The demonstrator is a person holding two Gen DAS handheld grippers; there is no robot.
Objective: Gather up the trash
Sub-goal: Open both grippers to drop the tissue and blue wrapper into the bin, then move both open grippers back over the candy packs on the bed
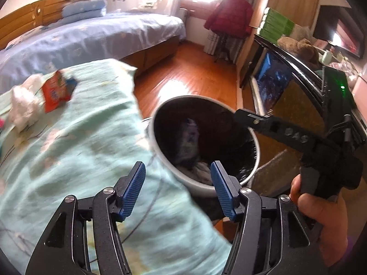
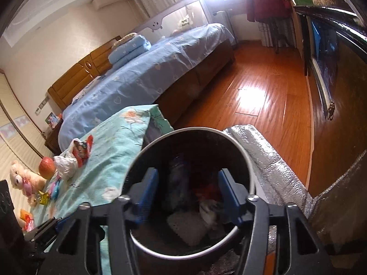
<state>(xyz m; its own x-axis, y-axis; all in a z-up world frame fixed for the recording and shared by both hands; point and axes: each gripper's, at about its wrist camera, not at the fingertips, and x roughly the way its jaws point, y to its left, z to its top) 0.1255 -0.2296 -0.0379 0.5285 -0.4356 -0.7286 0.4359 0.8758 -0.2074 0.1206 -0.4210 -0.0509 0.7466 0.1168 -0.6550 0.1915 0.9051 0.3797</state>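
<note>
both claws gape empty, right claw [image 2: 188, 194] poised over the trash bin [image 2: 248, 160], left claw [image 1: 178, 183] beside it.

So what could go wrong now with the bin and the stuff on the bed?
1. The right gripper hangs open over the trash bin; bumping the rim might tip it.
2. The apple and teddy bear lie near the red snack wrapper, so the wrong thing could get grabbed.
3. The left gripper is open near the bin's edge and might knock it.

Round bin [image 2: 243, 151] with black liner upright beside the bedspread edge, holding trash, red wrapper [image 1: 56, 91] and white tissue [image 1: 23, 105] on the bedspread
</note>
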